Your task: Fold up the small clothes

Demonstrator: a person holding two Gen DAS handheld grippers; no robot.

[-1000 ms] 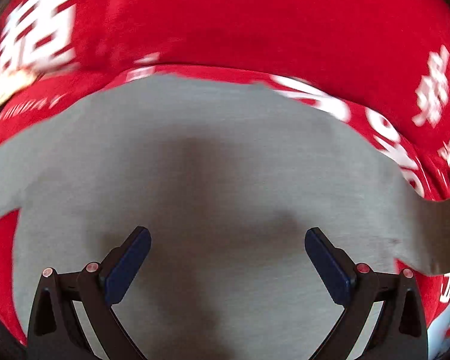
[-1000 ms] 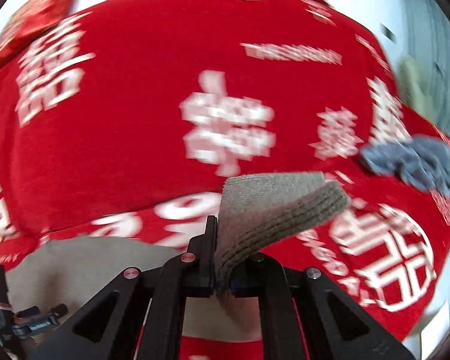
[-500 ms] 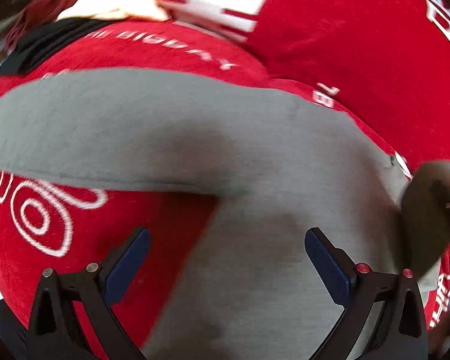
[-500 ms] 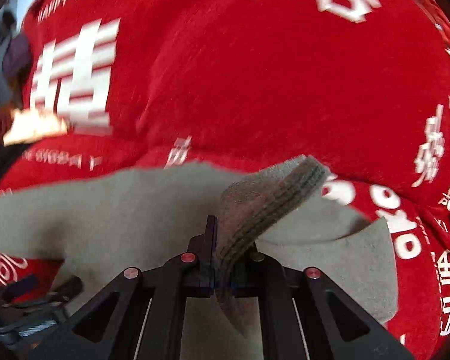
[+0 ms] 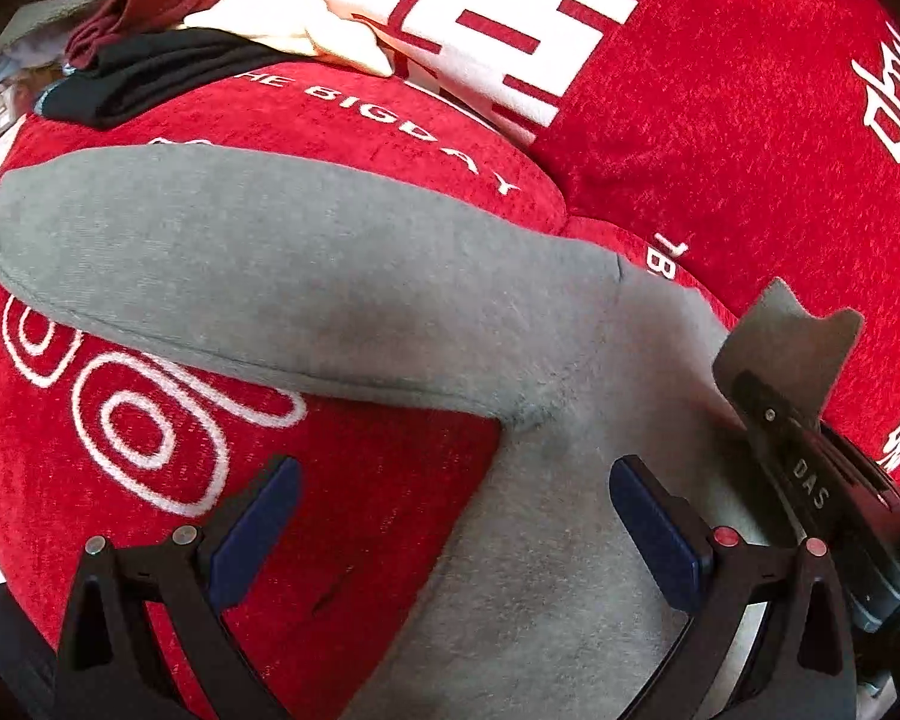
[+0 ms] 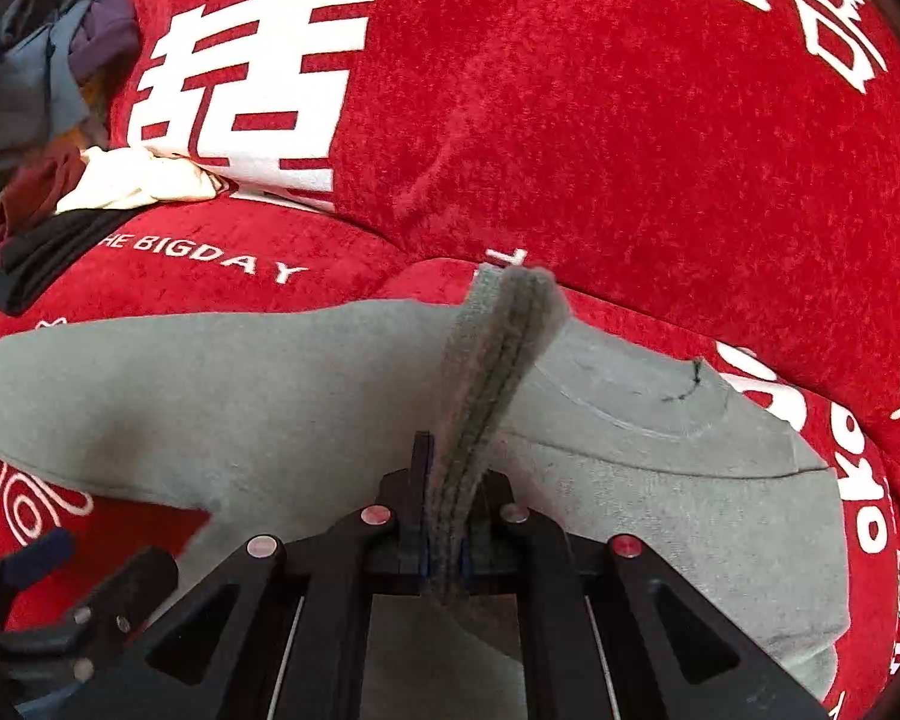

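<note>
A grey sweatshirt lies spread on a red sofa cover, one sleeve stretched out to the left. My left gripper is open and empty, low over the armpit area where sleeve meets body. My right gripper is shut on a folded grey ribbed cuff of the sweatshirt, held up over the neckline. The right gripper also shows in the left wrist view, with the grey cuff sticking up from it.
A pile of other clothes sits at the far left: a black piece, a cream piece and a dark red piece. The sofa backrest rises behind the sweatshirt.
Both grippers have swung left across the sweatshirt. The right gripper carried the cuff from the right side over onto the sweatshirt's body. The left gripper stayed open.
</note>
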